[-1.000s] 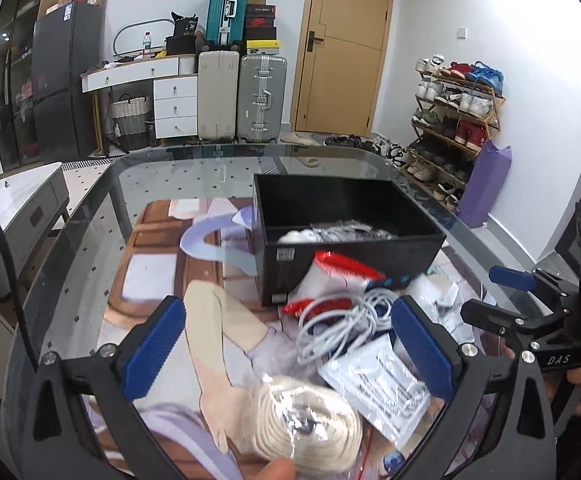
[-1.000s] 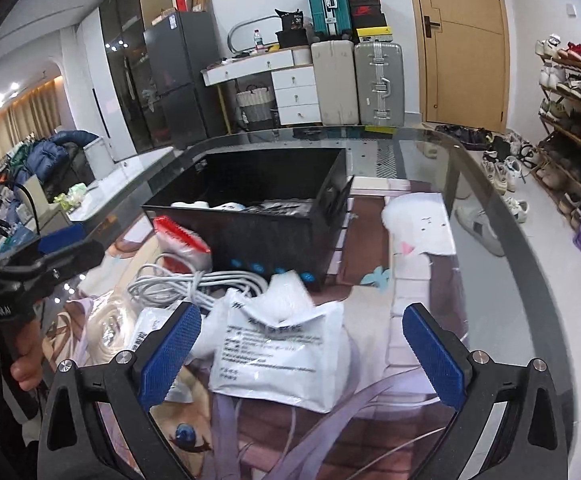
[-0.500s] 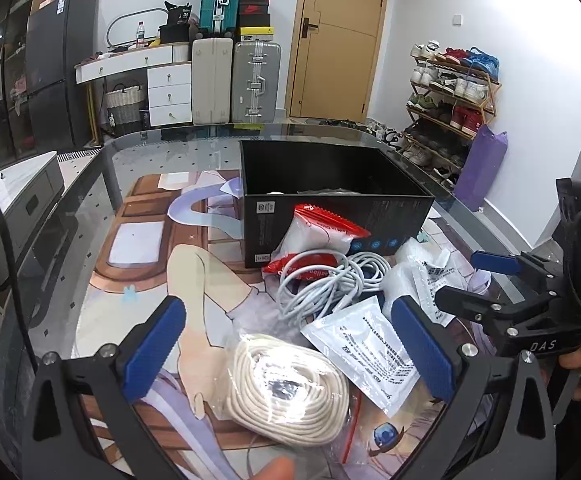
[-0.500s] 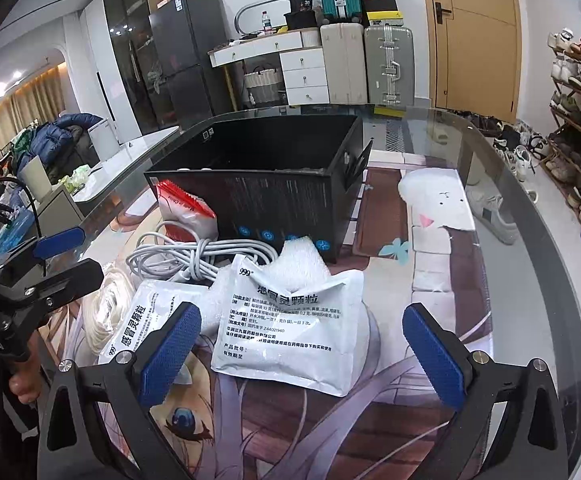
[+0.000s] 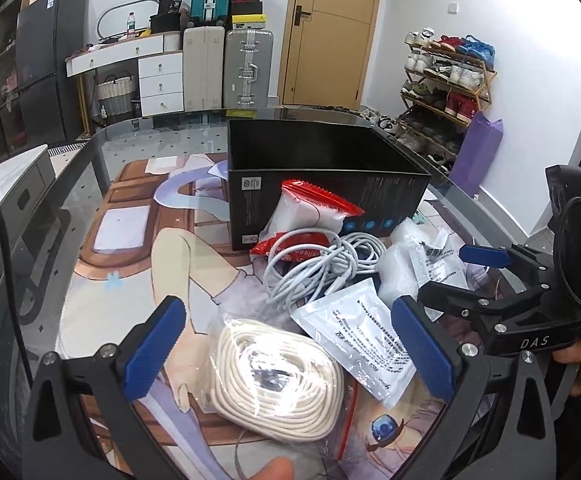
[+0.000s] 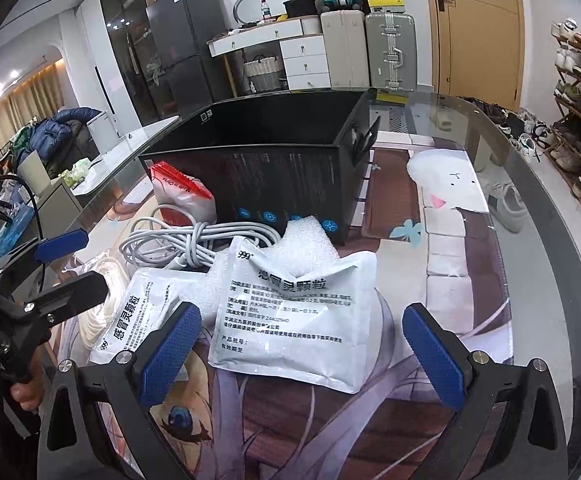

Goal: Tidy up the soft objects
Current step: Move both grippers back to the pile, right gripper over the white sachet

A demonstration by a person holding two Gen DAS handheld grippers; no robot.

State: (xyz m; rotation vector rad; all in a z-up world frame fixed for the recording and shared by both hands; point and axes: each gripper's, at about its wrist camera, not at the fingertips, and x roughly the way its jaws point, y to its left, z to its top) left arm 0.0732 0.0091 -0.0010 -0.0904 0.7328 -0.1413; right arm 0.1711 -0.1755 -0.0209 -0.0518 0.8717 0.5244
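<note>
Hovering wide open, left tool (image 5: 286, 354) over bagged rope coil (image 5: 276, 374), right tool (image 6: 300, 350) spread above white sachet (image 6: 290, 312), neither touching

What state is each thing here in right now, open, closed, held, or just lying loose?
Left gripper: open, empty, over the bagged rope.
Right gripper: open, empty, over the big white sachet.
Black box: open-topped, upright.
Bagged rope: coiled, lying on the table.
White cable: bundled, loose.
Big white sachet: sealed, lying flat.
Door: closed.

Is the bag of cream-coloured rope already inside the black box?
No, the bagged rope lies on the table mat in front of the black box, between the open left tongs.
</note>
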